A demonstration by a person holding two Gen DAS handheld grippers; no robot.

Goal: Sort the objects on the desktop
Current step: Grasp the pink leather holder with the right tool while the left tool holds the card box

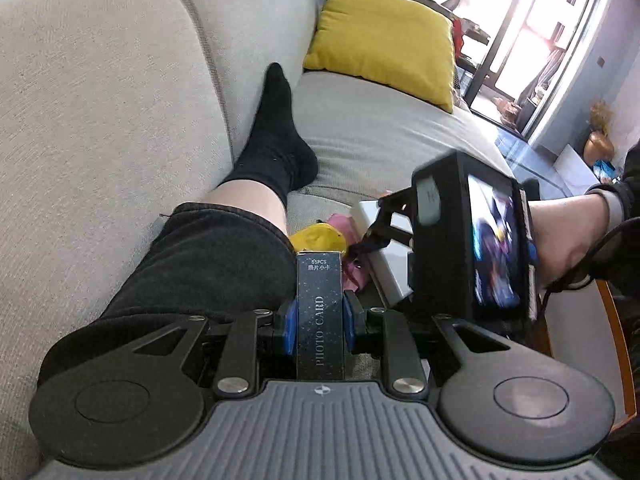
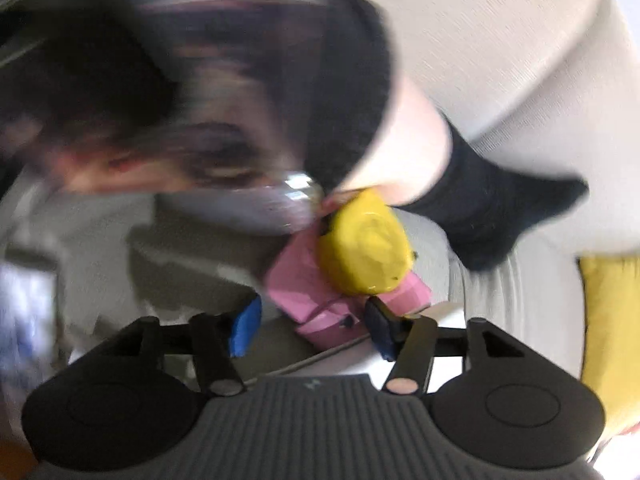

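Observation:
My left gripper (image 1: 319, 318) is shut on a dark "PHOTO CARD" box (image 1: 320, 312), held upright between its blue pads above the sofa seat. Beyond it lie a yellow round object (image 1: 318, 239), a pink pouch (image 1: 352, 236) and a white box (image 1: 384, 256). The right gripper's body and screen (image 1: 472, 236) hover over that white box. In the blurred right wrist view my right gripper (image 2: 312, 330) is open and empty, its blue pads (image 2: 245, 328) either side of the pink pouch (image 2: 316, 300), with the yellow object (image 2: 368, 252) lying on the pouch.
A person's leg in dark shorts (image 1: 192, 272) and black sock (image 1: 276, 136) lies on the grey sofa (image 1: 100, 100) to the left of the objects. A yellow cushion (image 1: 384, 40) rests at the far end. A blurred clear container (image 2: 240, 80) fills the upper left of the right wrist view.

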